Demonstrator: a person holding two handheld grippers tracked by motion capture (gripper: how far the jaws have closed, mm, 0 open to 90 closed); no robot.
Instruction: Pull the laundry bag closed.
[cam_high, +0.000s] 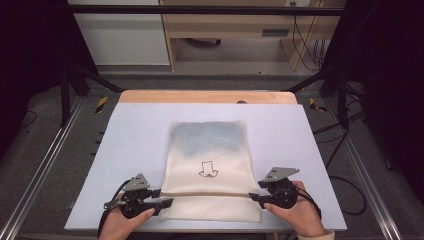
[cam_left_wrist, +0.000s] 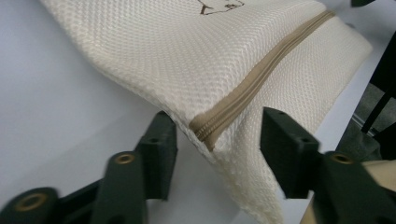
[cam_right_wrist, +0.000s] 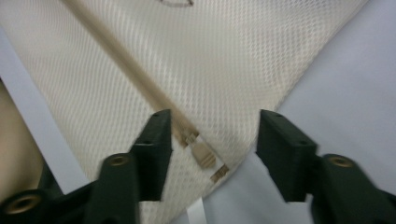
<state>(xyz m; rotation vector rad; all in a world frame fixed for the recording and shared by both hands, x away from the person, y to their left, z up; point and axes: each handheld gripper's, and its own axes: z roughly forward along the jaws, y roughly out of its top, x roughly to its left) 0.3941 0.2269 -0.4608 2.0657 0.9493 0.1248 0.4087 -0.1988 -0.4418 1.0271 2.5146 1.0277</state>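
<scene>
A cream mesh zip bag (cam_high: 207, 150) with a small black drawing on it lies flat in the middle of the pale table (cam_high: 130, 150). Something bluish shows through its far half. A tan zipper (cam_high: 210, 195) runs across its near end. My left gripper (cam_high: 164, 198) is at the zipper's left end, open, with the bag's corner (cam_left_wrist: 187, 51) and the zipper end (cam_left_wrist: 261, 70) between its jaws (cam_left_wrist: 217, 140). At the right end my right gripper (cam_high: 254, 197) is also open, and the zipper pull (cam_right_wrist: 205, 157) lies between its jaws (cam_right_wrist: 214, 135) on the mesh (cam_right_wrist: 224, 60).
A wooden strip (cam_high: 207, 96) runs along the table's far edge. Metal rails (cam_high: 40, 170) flank both sides, and cables (cam_high: 345, 185) trail at the right. A cabinet (cam_high: 225, 30) stands on the floor behind. Bare tabletop lies to the left and right of the bag.
</scene>
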